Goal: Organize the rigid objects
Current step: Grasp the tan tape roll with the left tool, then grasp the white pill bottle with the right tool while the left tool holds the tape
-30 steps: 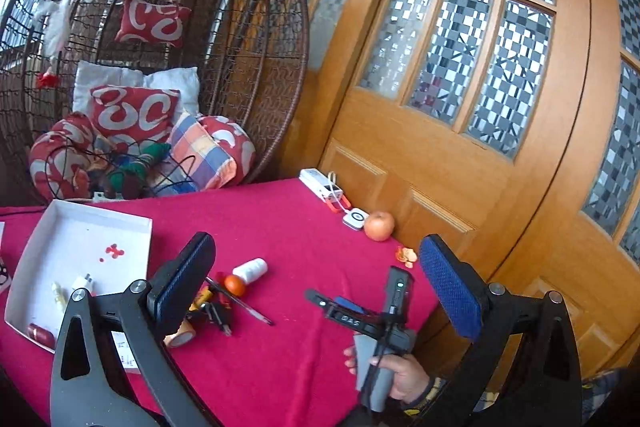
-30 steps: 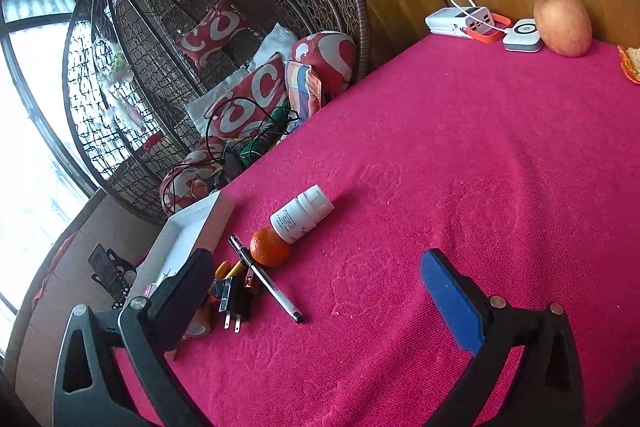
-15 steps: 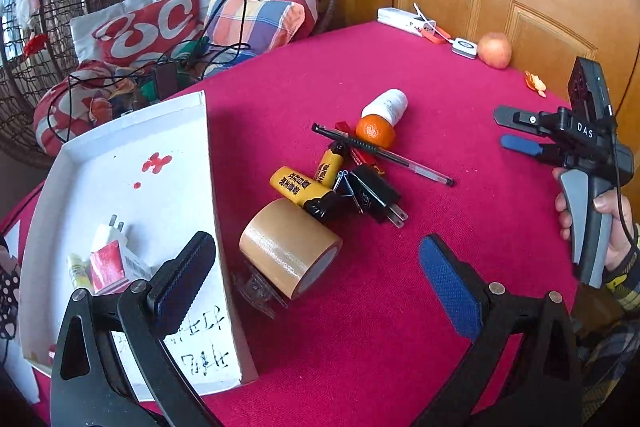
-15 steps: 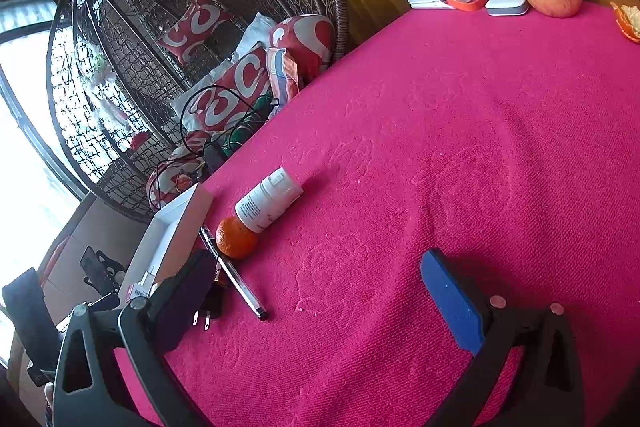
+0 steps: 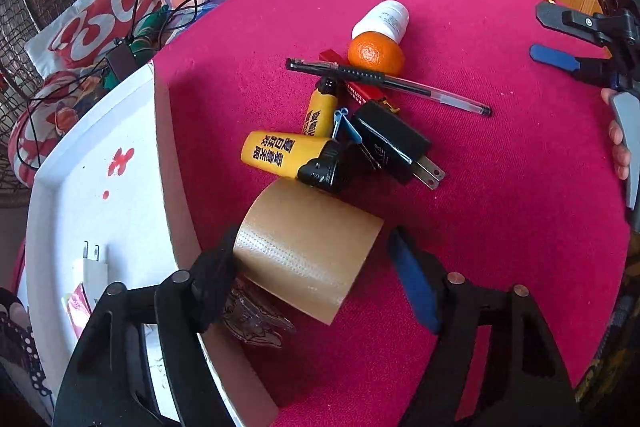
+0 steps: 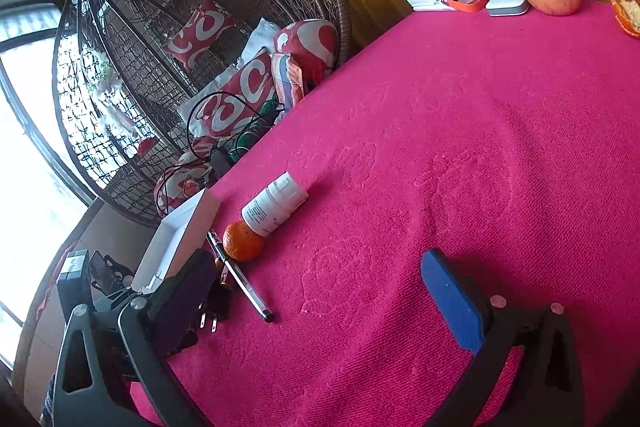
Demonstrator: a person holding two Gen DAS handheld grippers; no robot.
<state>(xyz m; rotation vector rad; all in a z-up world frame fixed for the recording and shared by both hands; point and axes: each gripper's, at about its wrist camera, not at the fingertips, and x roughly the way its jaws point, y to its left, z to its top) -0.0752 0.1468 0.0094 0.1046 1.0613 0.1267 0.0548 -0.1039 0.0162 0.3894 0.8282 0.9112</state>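
Brown packing tape, a wide roll lying on its side, sat low in the centre of the left wrist frame, bracketed by your left hand-held gripper, whose jaws stood wide with the black finger at the roll's left end and the blue finger just off its right end. Nothing was gripped yet.

The roll leaned against the brown outer wall of the white cardboard tray at the left of the frame, and a yellow cylinder with a black cap rested touching the roll's far edge. If you had closed on the curved sides, the roll could have squirted out or rolled, nudging that cylinder into the black two-prong plug adapter and the clear pen with a black grip beyond it. The black finger was crowded between roll and tray wall, so it could have caught the wall and shoved the tray. A crumpled clear wrapper under the roll might have come up with it.

Your right hand-held gripper was also wide and held nothing, low over the pink cloth-covered counter, near the small orange fruit and the white pill bottle lying touching it at centre left of the right wrist frame; a careless sweep there would have sent both rolling.
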